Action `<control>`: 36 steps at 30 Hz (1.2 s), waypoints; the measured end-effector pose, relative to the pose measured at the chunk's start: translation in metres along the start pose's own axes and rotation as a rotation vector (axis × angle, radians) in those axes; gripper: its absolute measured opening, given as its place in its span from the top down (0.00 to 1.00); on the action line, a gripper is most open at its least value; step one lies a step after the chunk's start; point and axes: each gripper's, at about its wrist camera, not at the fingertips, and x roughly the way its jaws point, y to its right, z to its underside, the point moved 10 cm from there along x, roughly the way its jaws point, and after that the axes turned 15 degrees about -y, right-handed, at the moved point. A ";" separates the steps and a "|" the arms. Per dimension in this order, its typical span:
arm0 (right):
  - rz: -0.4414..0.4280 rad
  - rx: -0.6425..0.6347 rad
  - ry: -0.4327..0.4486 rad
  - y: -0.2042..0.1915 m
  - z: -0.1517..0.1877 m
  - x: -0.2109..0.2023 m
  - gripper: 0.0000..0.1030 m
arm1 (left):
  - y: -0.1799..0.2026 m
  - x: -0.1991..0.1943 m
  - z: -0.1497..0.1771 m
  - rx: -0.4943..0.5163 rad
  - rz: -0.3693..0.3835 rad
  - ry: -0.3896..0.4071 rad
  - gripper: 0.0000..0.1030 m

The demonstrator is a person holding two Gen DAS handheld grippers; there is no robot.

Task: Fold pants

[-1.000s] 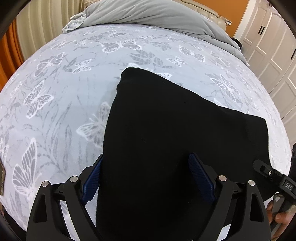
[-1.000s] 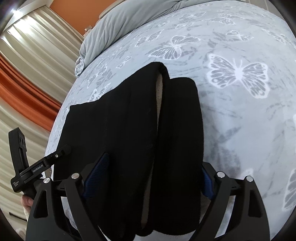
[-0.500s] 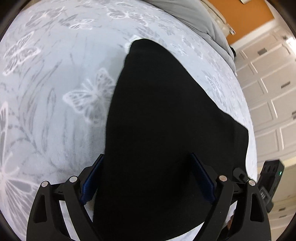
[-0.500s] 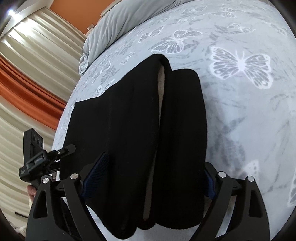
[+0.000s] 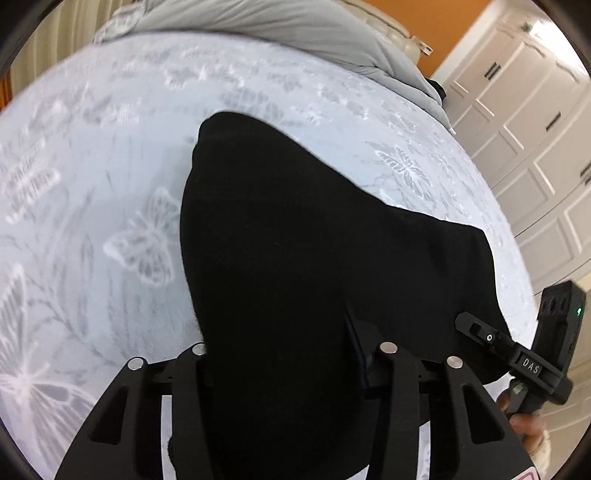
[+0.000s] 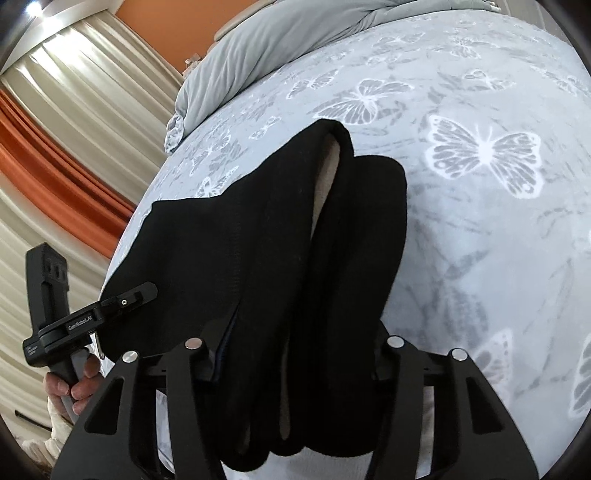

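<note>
Black fleecy pants (image 6: pixel 280 258) bunch thickly on butterfly-print bedspread (image 6: pixel 480 229)

The pants (image 6: pixel 280 266) lie on the bed (image 6: pixel 480 258), reaching from its near edge toward the middle. The left gripper (image 5: pixel 280 354) and right gripper (image 6: pixel 295 347) sit side by side at that near edge, each astride the cloth. A duvet (image 5: pixel 295 33) lies along the bed's far edge.
</note>
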 end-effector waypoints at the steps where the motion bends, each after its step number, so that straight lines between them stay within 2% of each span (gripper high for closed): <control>1: -0.003 0.003 -0.002 0.001 0.000 0.000 0.51 | 0.001 -0.003 0.000 0.011 -0.013 0.009 0.60; 7: -0.014 0.017 -0.011 0.005 0.000 0.003 0.49 | 0.000 0.000 -0.003 0.032 -0.070 0.016 0.60; 13: -0.027 0.016 0.006 0.001 0.001 -0.001 0.51 | -0.002 -0.003 -0.004 0.029 -0.054 0.027 0.63; 17: -0.111 0.019 0.043 -0.009 0.002 -0.016 0.56 | 0.006 -0.016 -0.003 0.050 -0.075 0.051 0.68; 19: -0.143 0.019 0.055 -0.014 0.005 -0.023 0.56 | 0.012 -0.026 -0.003 0.075 -0.102 0.076 0.82; 20: -0.148 0.016 0.058 -0.016 0.008 -0.025 0.56 | 0.016 -0.028 -0.003 0.086 -0.111 0.080 0.82; 24: -0.086 0.056 0.013 -0.001 0.010 -0.008 0.56 | 0.020 -0.025 -0.003 0.105 -0.155 0.076 0.82; 31: -0.070 0.070 -0.011 0.006 0.007 0.002 0.47 | 0.018 -0.015 -0.002 0.115 -0.205 0.078 0.81; 36: -0.076 0.076 -0.013 0.005 0.004 0.006 0.45 | 0.015 -0.014 -0.003 0.116 -0.200 0.081 0.80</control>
